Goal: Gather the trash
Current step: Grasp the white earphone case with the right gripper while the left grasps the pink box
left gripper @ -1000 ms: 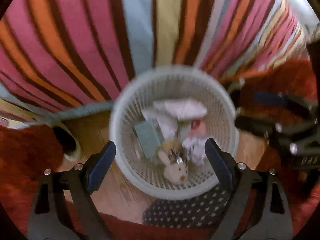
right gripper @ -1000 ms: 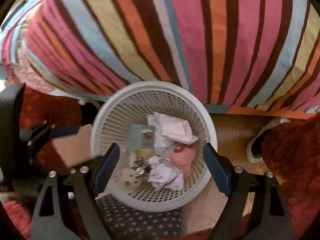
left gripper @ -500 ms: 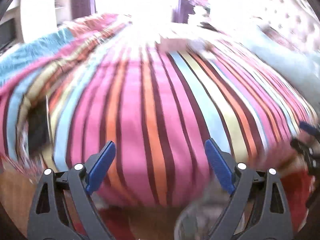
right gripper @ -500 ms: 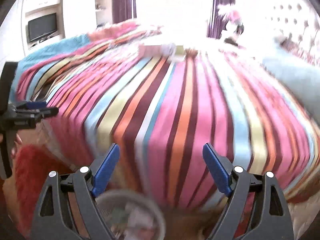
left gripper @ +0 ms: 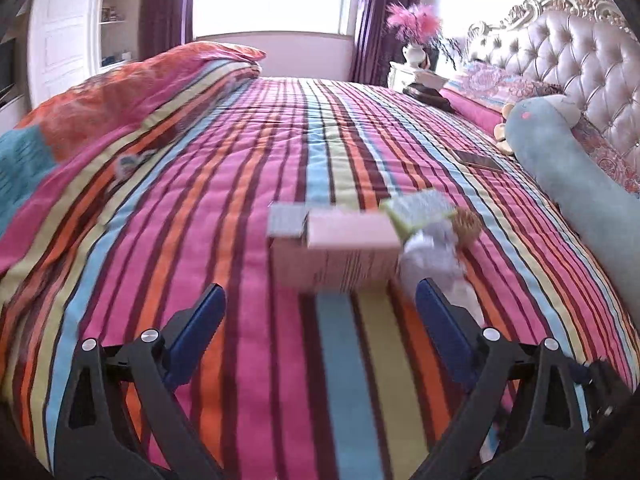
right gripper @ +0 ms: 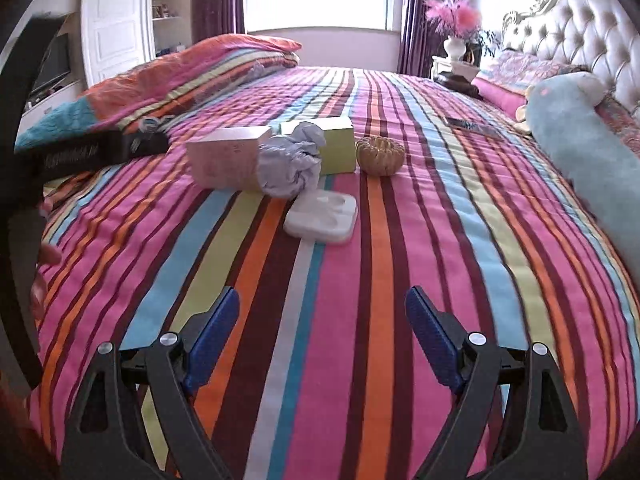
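Observation:
Trash lies on the striped bedspread (right gripper: 360,280): a pink box (right gripper: 226,158), a crumpled pale paper (right gripper: 292,160), a green box (right gripper: 334,144), a golden ribbed cup (right gripper: 380,155) and a white moulded tray (right gripper: 322,218). In the left wrist view the pink box (left gripper: 340,248) is close and blurred, with the crumpled paper (left gripper: 434,256), green box (left gripper: 420,206) and golden cup (left gripper: 466,224) to its right. My left gripper (left gripper: 318,312) is open and empty just short of the pink box. My right gripper (right gripper: 322,322) is open and empty, well short of the tray. The left gripper's body also shows at the left edge (right gripper: 80,152).
A folded quilt (right gripper: 180,68) lies at the bed's far left. A long blue plush (right gripper: 580,140) lies along the right side by the tufted headboard (right gripper: 580,32). A dark flat object (right gripper: 472,126) lies on the bed. A vase with pink feathers (right gripper: 454,28) stands on a nightstand.
Both grippers have swung up from the white waste basket on the floor to face across the bed. The basket has left both views; the trash on the bedspread has come into view.

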`<control>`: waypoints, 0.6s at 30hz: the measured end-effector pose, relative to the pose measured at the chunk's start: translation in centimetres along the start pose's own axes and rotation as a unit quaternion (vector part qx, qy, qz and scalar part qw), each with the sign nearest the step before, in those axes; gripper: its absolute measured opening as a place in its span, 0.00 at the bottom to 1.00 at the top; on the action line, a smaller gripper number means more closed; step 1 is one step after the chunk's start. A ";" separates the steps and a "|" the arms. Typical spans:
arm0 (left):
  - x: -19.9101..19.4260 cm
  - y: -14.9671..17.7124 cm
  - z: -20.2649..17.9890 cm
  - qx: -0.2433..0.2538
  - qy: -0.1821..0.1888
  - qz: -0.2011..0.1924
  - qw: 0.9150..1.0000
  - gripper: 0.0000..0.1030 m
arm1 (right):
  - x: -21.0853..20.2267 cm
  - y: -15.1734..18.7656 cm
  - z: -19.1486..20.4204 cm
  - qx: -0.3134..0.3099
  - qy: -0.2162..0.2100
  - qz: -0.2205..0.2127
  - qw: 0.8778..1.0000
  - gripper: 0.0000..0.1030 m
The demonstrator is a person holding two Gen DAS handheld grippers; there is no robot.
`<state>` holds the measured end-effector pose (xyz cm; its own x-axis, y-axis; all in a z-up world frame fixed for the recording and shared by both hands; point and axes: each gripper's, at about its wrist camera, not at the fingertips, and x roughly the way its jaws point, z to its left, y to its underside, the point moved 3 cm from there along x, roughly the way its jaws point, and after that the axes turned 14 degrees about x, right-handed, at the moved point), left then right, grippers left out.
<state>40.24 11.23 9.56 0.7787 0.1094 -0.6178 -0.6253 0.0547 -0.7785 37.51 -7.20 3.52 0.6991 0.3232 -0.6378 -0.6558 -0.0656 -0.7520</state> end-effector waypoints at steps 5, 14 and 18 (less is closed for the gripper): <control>4.9 -3.0 0.3 0.009 0.008 0.064 0.998 0.90 | 3.3 -1.7 -0.3 0.018 0.002 0.025 1.000 0.78; 8.5 -4.6 -0.6 0.021 0.033 0.122 0.992 0.90 | 6.5 -3.6 0.9 0.019 0.001 0.039 0.999 0.78; 10.4 -4.6 -1.0 0.028 0.032 0.153 0.987 0.90 | 7.8 -4.0 1.3 0.023 0.008 0.047 0.999 0.78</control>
<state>51.22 11.07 6.59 0.5540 0.0655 -0.8299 -0.8318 0.0835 -0.5487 45.25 -3.20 1.80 0.6379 0.3020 -0.7085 -0.7313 -0.0509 -0.6801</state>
